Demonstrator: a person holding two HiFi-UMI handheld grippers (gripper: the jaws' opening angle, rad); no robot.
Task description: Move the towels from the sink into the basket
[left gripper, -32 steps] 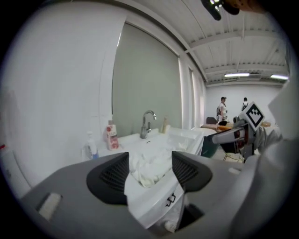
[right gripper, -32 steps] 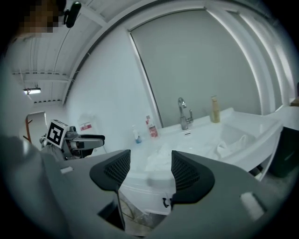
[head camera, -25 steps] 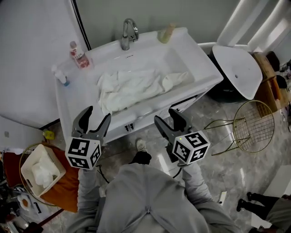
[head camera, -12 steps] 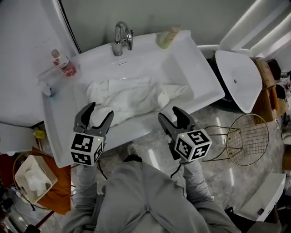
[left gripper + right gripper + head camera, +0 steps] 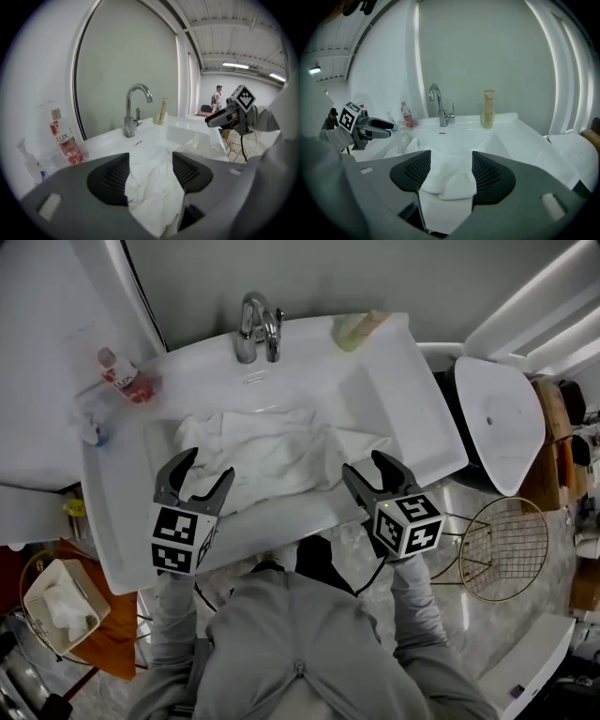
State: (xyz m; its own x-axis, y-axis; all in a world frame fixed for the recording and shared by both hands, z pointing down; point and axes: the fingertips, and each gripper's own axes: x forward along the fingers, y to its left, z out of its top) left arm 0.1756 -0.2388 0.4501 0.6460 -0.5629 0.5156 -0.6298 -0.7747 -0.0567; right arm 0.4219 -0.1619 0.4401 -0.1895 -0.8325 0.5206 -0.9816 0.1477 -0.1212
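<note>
White towels (image 5: 267, 454) lie crumpled in the basin of the white sink (image 5: 394, 399). My left gripper (image 5: 206, 466) hangs open over the sink's front rim, at the near left edge of the towels. My right gripper (image 5: 367, 465) is open too, by the towels' right end. In the left gripper view the towel (image 5: 154, 197) shows beyond the open left gripper (image 5: 150, 173), with nothing clamped. The right gripper view likewise shows a towel fold (image 5: 452, 180) past the open right gripper (image 5: 450, 176). A pale basket (image 5: 58, 607) holding a white towel stands on the floor at lower left.
A chrome faucet (image 5: 255, 326) rises at the back of the sink. A red-labelled bottle (image 5: 120, 376) and a pump bottle (image 5: 91, 425) stand at its left, a beige bottle (image 5: 361, 329) at its back right. A white toilet (image 5: 497, 418) and a gold wire basket (image 5: 506, 545) are on the right.
Both grippers have moved forward from in front of the vanity to over the sink's front rim, close to the towels. Their jaws have stayed open.
</note>
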